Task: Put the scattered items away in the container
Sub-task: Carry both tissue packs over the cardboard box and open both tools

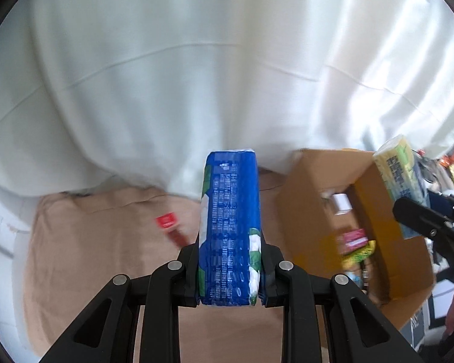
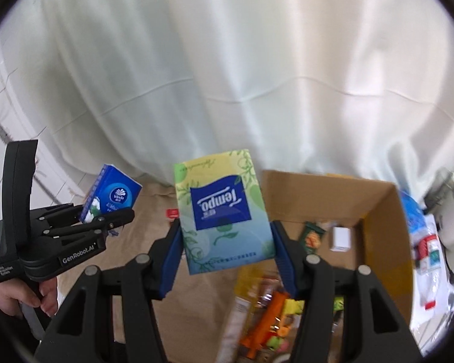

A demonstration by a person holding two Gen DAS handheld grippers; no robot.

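The left tongs (image 1: 230, 267) are clamped tight on a blue tissue pack (image 1: 230, 230), held up off the tan worktop (image 1: 90, 242) with the cardboard box (image 1: 375, 220) off at about 3 o'clock. The right tongs (image 2: 227, 257) are squeezed onto a yellow-green Tempo tissue pack (image 2: 224, 214), which hangs over the box's near-left edge. Inside the box there's a jumble at 6 o'clock, probably snack wrappers (image 2: 272, 314), though it's blurry.

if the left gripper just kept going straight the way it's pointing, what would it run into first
Probably the white curtain. The left gripper, shut on the blue tissue pack, points over the tan cloth; the cardboard box lies off to its right. Depth is unclear.
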